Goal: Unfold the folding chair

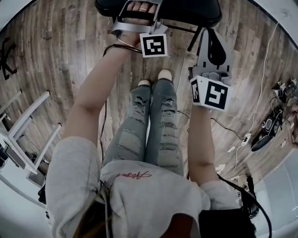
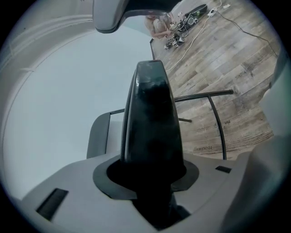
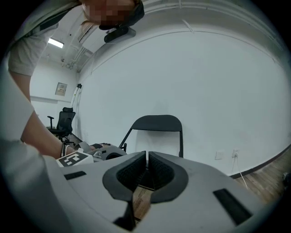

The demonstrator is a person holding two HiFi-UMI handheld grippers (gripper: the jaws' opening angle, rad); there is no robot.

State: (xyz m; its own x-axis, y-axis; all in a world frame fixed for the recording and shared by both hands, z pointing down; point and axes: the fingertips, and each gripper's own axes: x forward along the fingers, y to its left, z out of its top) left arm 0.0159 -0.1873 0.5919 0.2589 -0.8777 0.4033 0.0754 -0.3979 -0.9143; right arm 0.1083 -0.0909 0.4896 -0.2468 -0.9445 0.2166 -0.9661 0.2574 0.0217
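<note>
The black folding chair stands at the top of the head view, just beyond the person's feet. In the left gripper view a black panel of it, seen edge-on, runs between the jaws, and my left gripper is shut on it; a thin black frame tube curves past on the right. My right gripper hovers beside the chair's right side, shut with nothing between its pads. The right gripper view, with the right gripper low in the middle, shows the chair's backrest against the white wall.
The person's legs stand right in front of the chair. A white frame lies on the wood floor at left. Cables and gear sit at right. An office chair stands far off by the wall.
</note>
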